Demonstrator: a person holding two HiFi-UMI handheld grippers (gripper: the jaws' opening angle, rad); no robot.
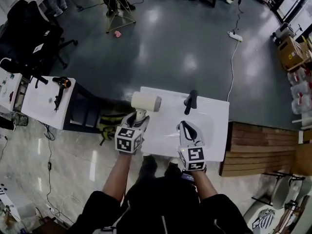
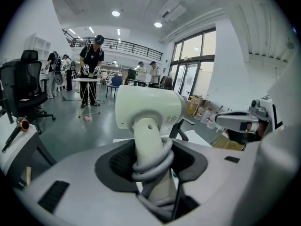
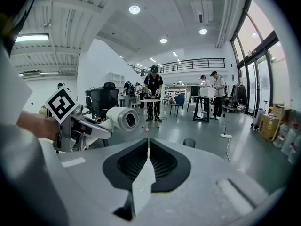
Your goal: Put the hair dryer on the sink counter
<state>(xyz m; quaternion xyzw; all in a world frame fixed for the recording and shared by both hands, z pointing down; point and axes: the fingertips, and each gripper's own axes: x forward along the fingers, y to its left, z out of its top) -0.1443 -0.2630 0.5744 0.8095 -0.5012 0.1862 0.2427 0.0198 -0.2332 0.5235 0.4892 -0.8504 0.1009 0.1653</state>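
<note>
While a black dryer [image 1: 60,84] lies on the side table [image 1: 41,108], the left gripper [image 1: 138,118] clamps the hair dryer [image 1: 146,101] by its handle over the white sink counter [image 1: 214,121], beside the right gripper [image 1: 186,129], jaws pressed together and empty, glossy grey floor [image 1: 185,43] beyond.

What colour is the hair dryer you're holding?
The hair dryer is creamy white; the left gripper view shows it best.

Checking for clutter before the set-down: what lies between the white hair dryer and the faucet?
Nothing. In the head view, only bare counter separates the white hair dryer from the faucet.
</note>
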